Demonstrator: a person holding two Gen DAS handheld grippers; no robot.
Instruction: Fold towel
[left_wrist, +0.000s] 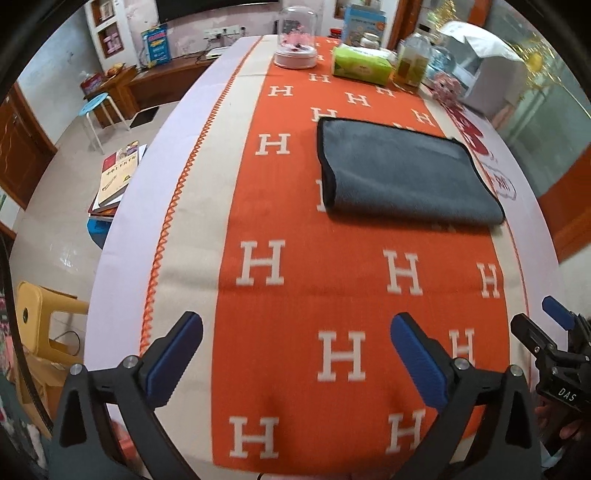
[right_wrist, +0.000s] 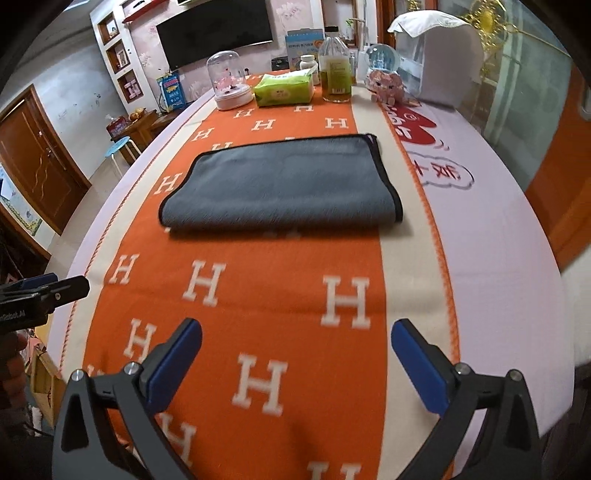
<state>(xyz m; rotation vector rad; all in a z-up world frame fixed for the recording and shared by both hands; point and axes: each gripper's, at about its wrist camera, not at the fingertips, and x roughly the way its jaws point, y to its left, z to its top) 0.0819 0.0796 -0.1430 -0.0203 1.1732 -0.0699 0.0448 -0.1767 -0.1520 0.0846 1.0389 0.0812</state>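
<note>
A grey towel (left_wrist: 402, 173) with a dark border lies folded flat on the orange cloth with white H letters (left_wrist: 314, 288); it also shows in the right wrist view (right_wrist: 284, 184). My left gripper (left_wrist: 295, 328) is open and empty, held over the cloth well short of the towel. My right gripper (right_wrist: 295, 336) is open and empty, also short of the towel. The right gripper shows at the right edge of the left wrist view (left_wrist: 554, 332). The left gripper shows at the left edge of the right wrist view (right_wrist: 40, 291).
At the table's far end stand a glass dome (right_wrist: 229, 81), a green tissue pack (right_wrist: 284, 90), a bottle of yellow liquid (right_wrist: 336, 70), a pink toy (right_wrist: 388, 86) and a white appliance (right_wrist: 439, 55). Stools (left_wrist: 96, 107) and books (left_wrist: 118, 173) are left of the table.
</note>
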